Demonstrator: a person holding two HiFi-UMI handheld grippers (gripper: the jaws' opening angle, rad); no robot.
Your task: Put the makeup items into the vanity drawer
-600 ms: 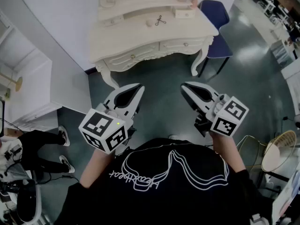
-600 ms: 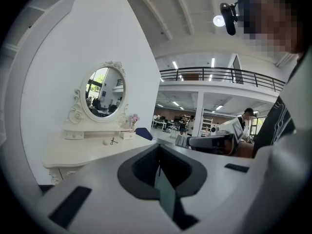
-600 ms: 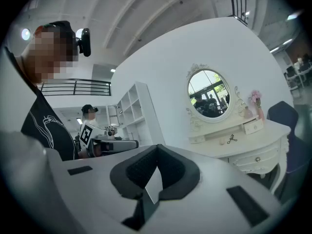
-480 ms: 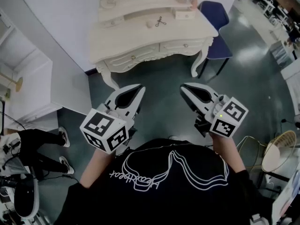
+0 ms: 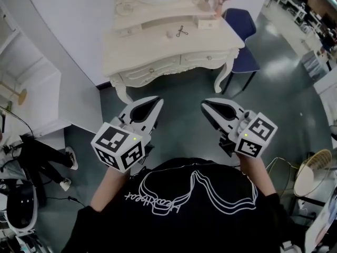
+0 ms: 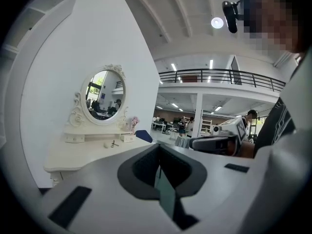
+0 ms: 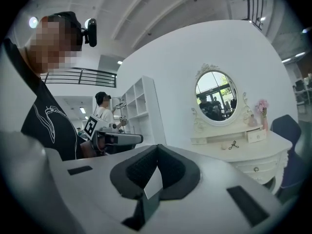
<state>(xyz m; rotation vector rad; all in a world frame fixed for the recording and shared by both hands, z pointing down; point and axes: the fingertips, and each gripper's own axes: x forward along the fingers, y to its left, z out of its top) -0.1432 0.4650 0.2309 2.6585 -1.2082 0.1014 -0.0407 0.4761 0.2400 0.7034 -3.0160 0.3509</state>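
Note:
The cream vanity (image 5: pixel 131 51) stands ahead of me, its front drawers (image 5: pixel 202 58) closed. On its top lie a dark scissor-shaped eyelash curler (image 5: pixel 181 32) and a small round pale item (image 5: pixel 169 34). Both show again in the right gripper view as the curler (image 7: pixel 233 145) and in the left gripper view as the curler (image 6: pixel 113 144). My left gripper (image 5: pixel 156 100) and right gripper (image 5: pixel 204 103) hover side by side over the floor, well short of the vanity. Both are shut with nothing between their jaws.
An oval mirror (image 6: pixel 105 95) tops the vanity, with two little drawer boxes (image 5: pixel 207 23) below it. A blue chair (image 5: pixel 243 30) stands at the vanity's right end. White shelving (image 5: pixel 26 88) lines the left wall. A person's legs (image 5: pixel 37 152) are at lower left.
The view has tilted so the vanity sits slightly lower with more mirror showing. Both grippers stay shut and almost still. The legs at lower left have shifted.

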